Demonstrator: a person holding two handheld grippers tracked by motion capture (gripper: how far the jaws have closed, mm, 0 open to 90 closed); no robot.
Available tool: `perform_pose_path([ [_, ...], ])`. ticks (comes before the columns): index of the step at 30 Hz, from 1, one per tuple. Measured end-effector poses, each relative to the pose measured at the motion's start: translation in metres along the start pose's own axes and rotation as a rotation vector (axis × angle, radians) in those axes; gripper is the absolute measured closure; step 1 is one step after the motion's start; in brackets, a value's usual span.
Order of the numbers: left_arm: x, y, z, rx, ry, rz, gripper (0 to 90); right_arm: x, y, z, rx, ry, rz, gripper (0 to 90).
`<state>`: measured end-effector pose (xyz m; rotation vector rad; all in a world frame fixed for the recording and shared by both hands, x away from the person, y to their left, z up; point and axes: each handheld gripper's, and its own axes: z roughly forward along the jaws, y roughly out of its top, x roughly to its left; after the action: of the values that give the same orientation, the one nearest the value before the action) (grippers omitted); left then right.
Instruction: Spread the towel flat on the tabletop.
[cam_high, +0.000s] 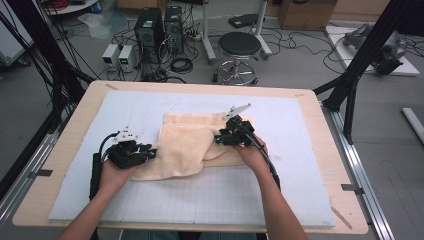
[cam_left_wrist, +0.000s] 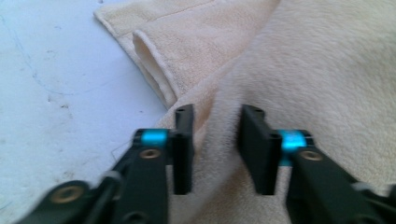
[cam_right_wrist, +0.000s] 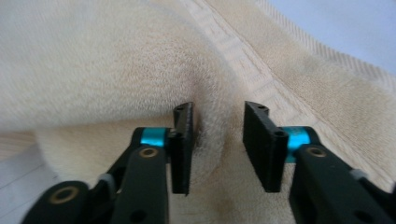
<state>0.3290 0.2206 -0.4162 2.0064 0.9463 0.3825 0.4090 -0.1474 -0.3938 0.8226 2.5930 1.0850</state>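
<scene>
The towel (cam_high: 192, 142) lies mid-mat (cam_high: 300, 150), partly folded, with its long axis running from about 8 o'clock to 2 o'clock in the high view. A folded-over flap covers its near-left part.

The left gripper (cam_high: 150, 153) sits at the towel's 8 o'clock corner and points toward 3 o'clock along the near edge. In the left gripper view its jaws stand parted, with cloth bulging up between them and no pad pressing on it.

The right gripper (cam_high: 220, 137) rests on the towel's right half and points toward 9 o'clock at the flap's edge. Its jaws are parted too (terry lies loose in the gap).

The grippers face each other across the flap. The right one is nearer the towel's middle.
</scene>
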Motion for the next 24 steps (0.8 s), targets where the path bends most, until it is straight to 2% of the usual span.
perform_pose_path([
  [1, -0.001, -0.001, -0.003, -0.005, -0.01, 0.011, 59.3, 0.004, -0.002, -0.007, -0.018, -0.011, -0.026, 60.6],
  [3, -0.003, -0.002, -0.009, -0.01, -0.008, 0.019, 56.6, 0.011, -0.007, -0.022, -0.057, -0.005, -0.036, 60.3],
  [4, -0.004, -0.003, -0.011, -0.011, -0.002, 0.02, 56.3, 0.015, -0.011, -0.028, -0.066, -0.01, -0.049, 60.3],
  [7, -0.007, -0.009, -0.017, -0.013, -0.016, 0.019, 55.2, 0.029, -0.024, -0.043, -0.08, -0.011, -0.081, 60.2],
  [8, -0.008, -0.01, -0.017, -0.006, -0.021, 0.025, 55.0, 0.032, -0.027, -0.046, -0.072, -0.009, -0.086, 60.4],
  [10, -0.01, -0.013, -0.015, 0.003, -0.032, 0.037, 55.0, 0.038, -0.035, -0.05, -0.096, 0.0, -0.092, 62.9],
  [14, -0.013, -0.014, -0.003, 0.031, -0.036, 0.038, 53.1, 0.046, -0.042, -0.035, -0.061, 0.041, -0.096, 61.6],
  [18, -0.015, -0.015, 0.009, 0.067, -0.033, 0.067, 52.4, 0.046, -0.042, -0.009, -0.033, 0.051, -0.108, 57.5],
  [20, -0.015, -0.016, 0.013, 0.063, -0.029, 0.063, 54.1, 0.045, -0.041, 0.004, -0.028, 0.058, -0.095, 57.9],
  [22, -0.015, -0.016, 0.015, 0.056, -0.024, 0.062, 56.9, 0.046, -0.041, 0.014, -0.012, 0.051, -0.096, 62.4],
  [24, -0.016, -0.016, 0.015, 0.054, -0.021, 0.066, 61.8, 0.045, -0.041, 0.019, -0.027, 0.055, -0.089, 75.9],
])
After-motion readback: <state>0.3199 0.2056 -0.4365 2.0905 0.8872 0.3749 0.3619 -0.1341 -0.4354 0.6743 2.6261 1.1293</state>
